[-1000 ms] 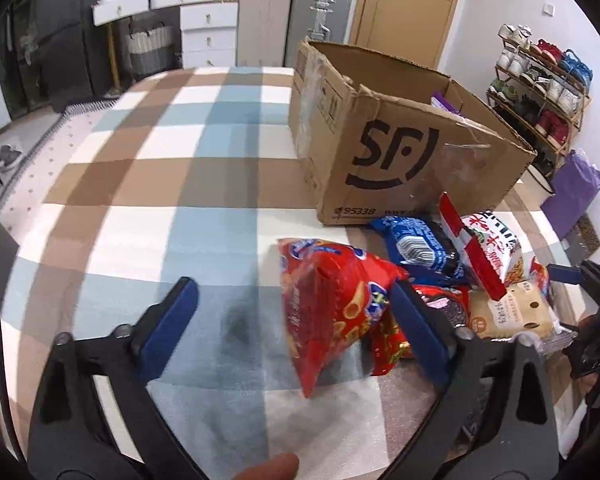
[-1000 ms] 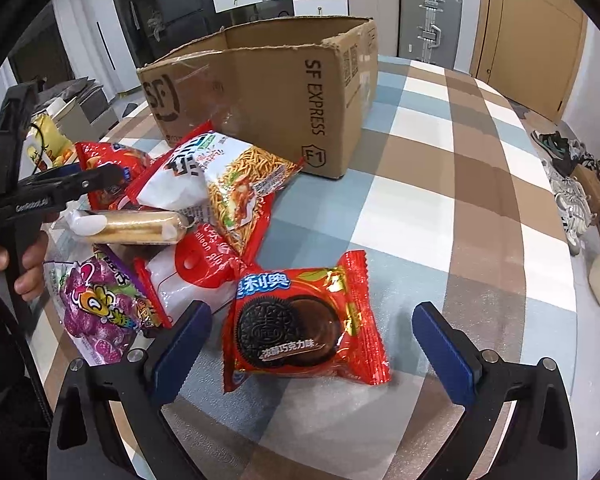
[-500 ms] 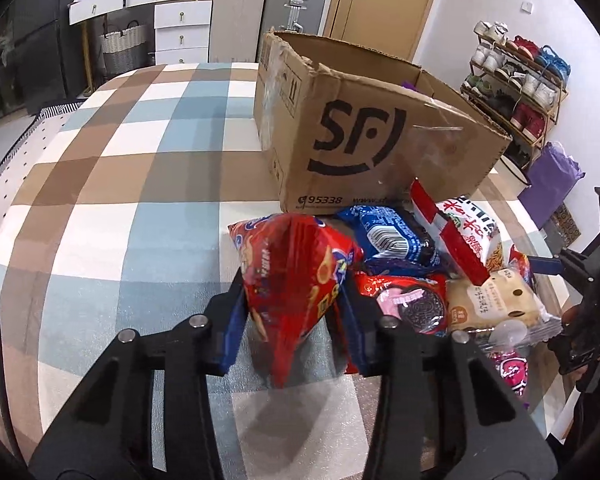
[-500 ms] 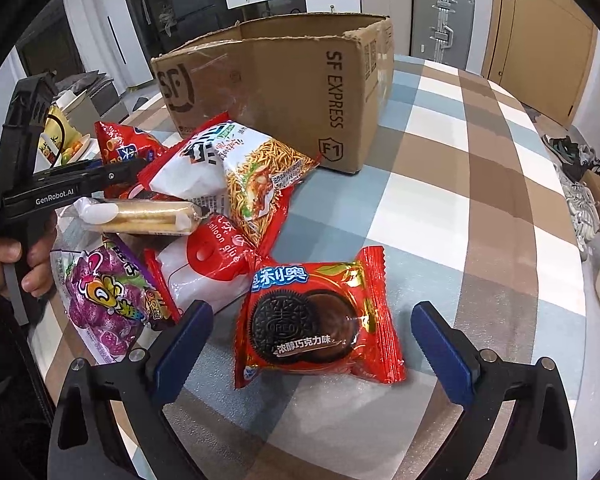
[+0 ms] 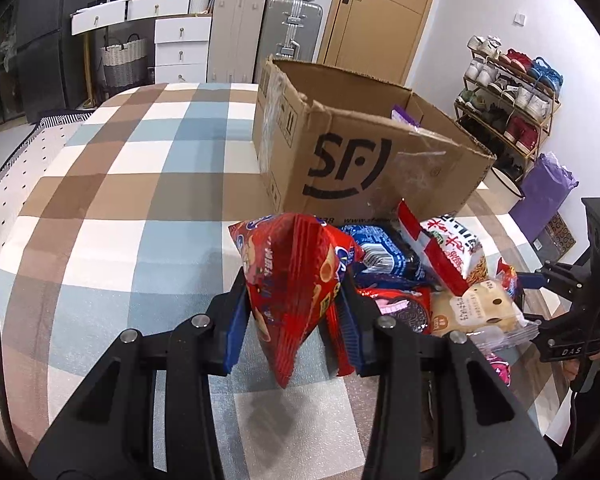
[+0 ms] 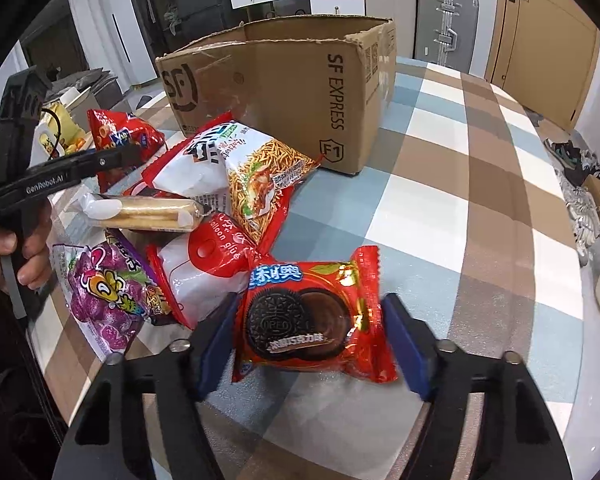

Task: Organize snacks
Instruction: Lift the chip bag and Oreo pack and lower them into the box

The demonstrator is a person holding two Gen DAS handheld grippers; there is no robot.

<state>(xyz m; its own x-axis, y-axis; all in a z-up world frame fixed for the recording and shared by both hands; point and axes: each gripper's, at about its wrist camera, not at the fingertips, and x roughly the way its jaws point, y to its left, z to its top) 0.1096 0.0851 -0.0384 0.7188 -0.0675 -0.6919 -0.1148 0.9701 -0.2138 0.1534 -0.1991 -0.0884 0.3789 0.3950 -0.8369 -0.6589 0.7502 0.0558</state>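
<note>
My left gripper (image 5: pixel 294 312) is shut on a red snack bag (image 5: pixel 292 280) and holds it off the checked tablecloth, in front of the open SF cardboard box (image 5: pixel 348 160). The same bag shows in the right wrist view (image 6: pixel 116 136) behind the left gripper's arm. My right gripper (image 6: pixel 314 340) is shut on a red Oreo pack (image 6: pixel 312 320), its blue pads pressing both sides. The box (image 6: pixel 292 92) stands behind the snack pile.
A pile of snacks lies by the box: a noodle bag (image 6: pixel 236 160), a biscuit pack (image 6: pixel 148 212), a white and red bag (image 6: pixel 204 272), a purple bag (image 6: pixel 104 300), a blue Oreo pack (image 5: pixel 384 256). The table edge (image 6: pixel 572 360) is at the right.
My left gripper closed on the red snack bag and lifted it. My right gripper moved onto the Oreo pack and closed on it.
</note>
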